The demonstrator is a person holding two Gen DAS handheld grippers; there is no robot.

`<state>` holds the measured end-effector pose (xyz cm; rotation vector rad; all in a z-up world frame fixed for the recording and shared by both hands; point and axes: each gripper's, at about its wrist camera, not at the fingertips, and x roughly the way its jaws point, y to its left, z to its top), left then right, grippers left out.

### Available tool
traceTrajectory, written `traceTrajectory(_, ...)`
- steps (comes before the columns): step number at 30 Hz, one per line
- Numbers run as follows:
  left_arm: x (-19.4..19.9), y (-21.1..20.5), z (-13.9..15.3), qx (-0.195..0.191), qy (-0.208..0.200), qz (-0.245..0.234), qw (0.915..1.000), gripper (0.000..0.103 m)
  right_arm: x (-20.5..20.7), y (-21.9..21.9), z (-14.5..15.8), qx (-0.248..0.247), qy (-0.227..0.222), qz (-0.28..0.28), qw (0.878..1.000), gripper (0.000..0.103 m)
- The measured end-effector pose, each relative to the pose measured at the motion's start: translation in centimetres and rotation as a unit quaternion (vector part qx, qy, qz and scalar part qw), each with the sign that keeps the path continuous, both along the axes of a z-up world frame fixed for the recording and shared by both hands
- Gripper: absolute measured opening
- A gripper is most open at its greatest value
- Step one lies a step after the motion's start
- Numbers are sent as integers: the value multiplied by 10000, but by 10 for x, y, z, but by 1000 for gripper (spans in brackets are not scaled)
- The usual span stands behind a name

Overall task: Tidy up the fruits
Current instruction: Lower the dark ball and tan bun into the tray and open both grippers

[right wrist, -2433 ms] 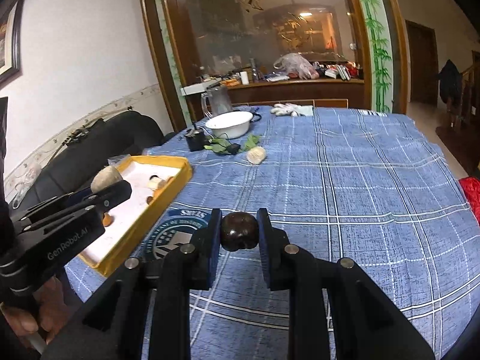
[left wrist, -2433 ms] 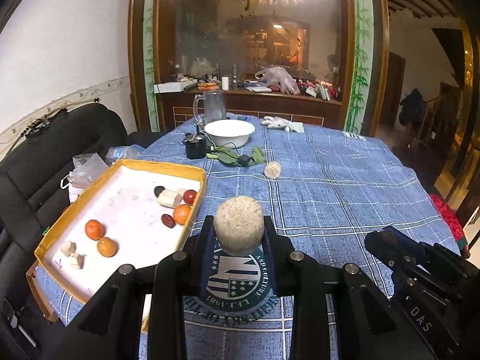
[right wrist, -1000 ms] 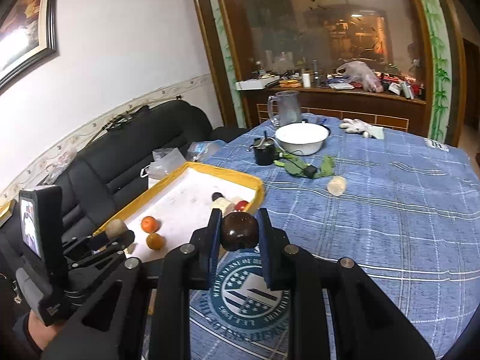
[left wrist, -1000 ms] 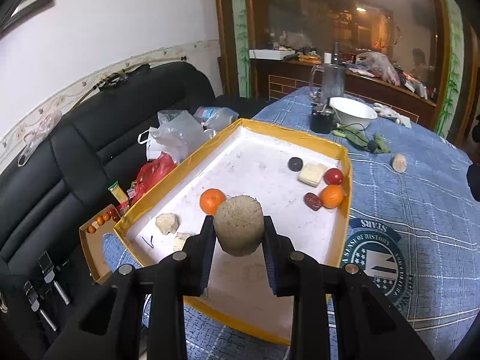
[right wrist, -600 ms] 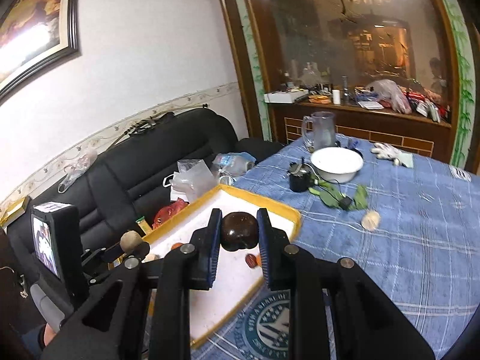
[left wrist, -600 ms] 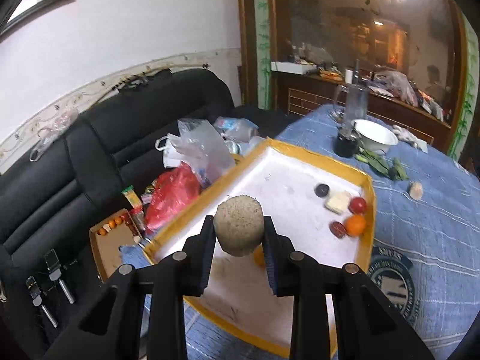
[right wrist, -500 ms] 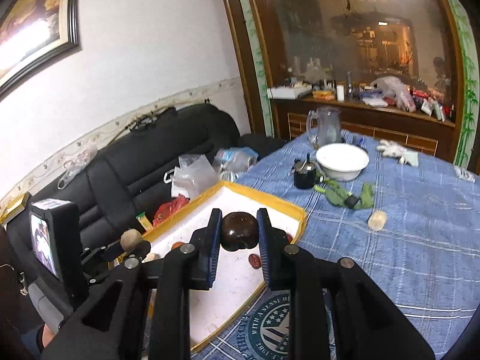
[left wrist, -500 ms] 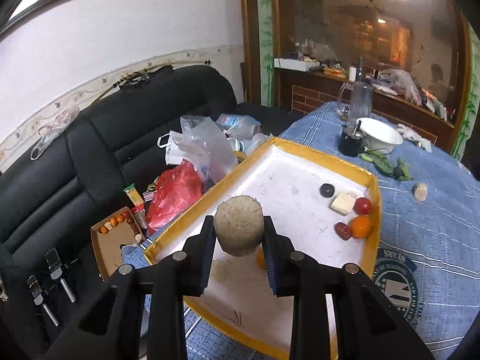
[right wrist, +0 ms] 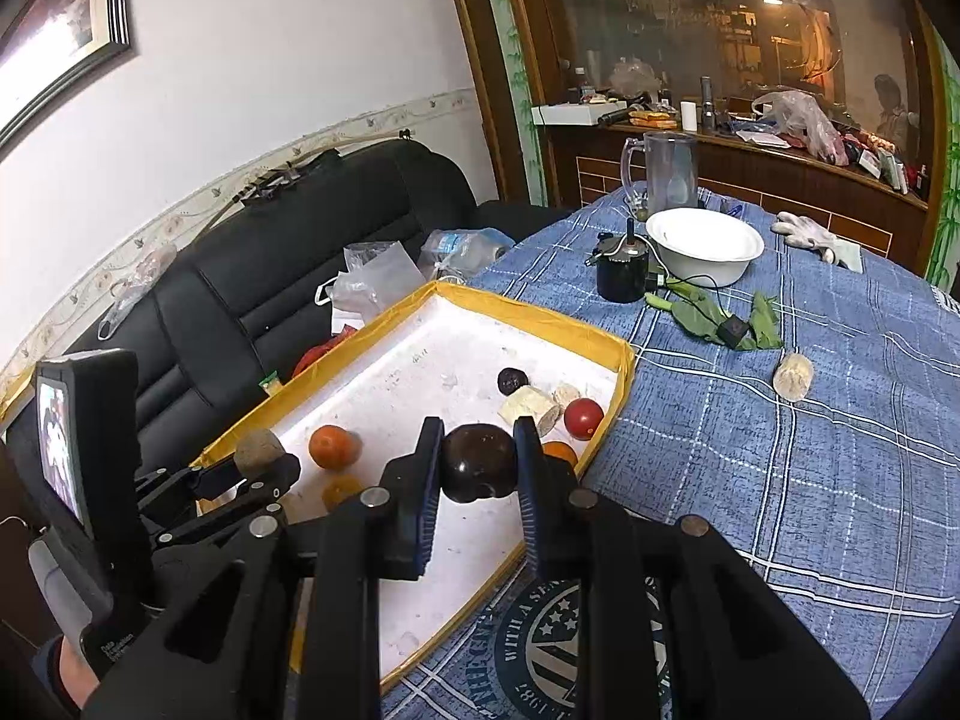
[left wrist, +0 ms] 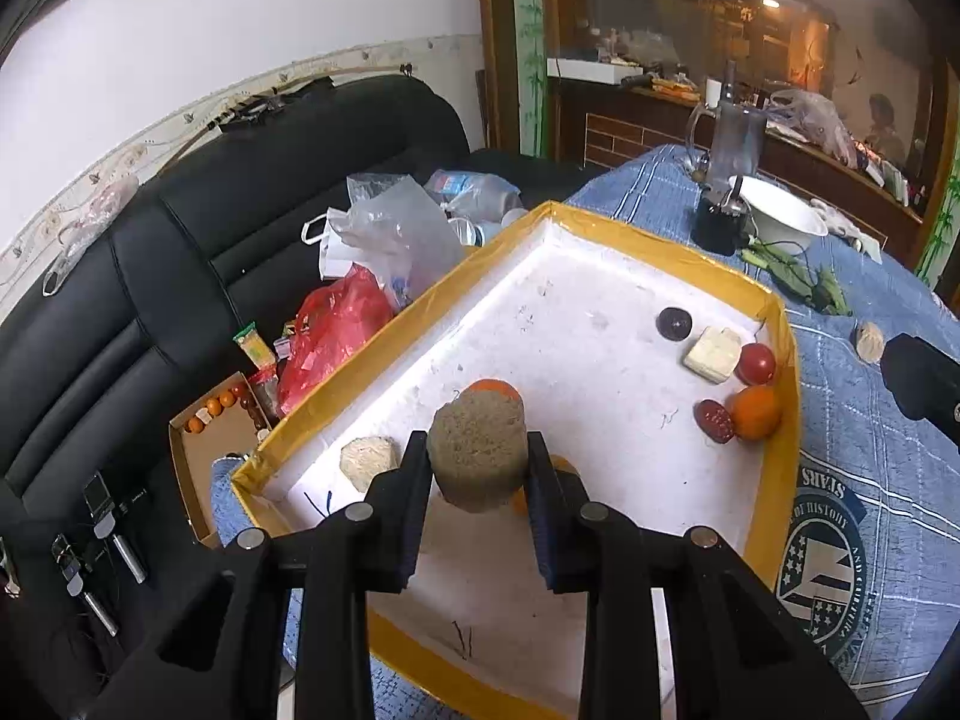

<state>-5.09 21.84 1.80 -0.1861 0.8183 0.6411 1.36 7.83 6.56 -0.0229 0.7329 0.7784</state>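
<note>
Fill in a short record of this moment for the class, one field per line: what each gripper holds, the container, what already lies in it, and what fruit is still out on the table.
left gripper: shut on tan rough ball, above tray
right gripper: shut on dark brown fruit, above tray
container: yellow-rimmed tray, white floor
in tray: oranges, red fruit, dark round fruit, pale chunks
still on tablecloth: pale piece
</note>
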Motion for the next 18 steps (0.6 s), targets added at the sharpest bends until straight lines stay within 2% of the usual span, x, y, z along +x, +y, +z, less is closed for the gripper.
traceTrajectory(9, 7, 13, -6, -136, 76, 43, 9999, 29, 9, 12, -11, -155, 10, 15, 9999, 25)
traceTrajectory(13, 10, 17, -3, -187, 20, 81, 9998, 29, 23, 20, -17, -265, -44, 2, 9996, 25)
traceTrajectory(18, 15, 18, -11, -226, 135, 44, 9996, 29, 44, 33, -31, -431, -10, 3, 9991, 25)
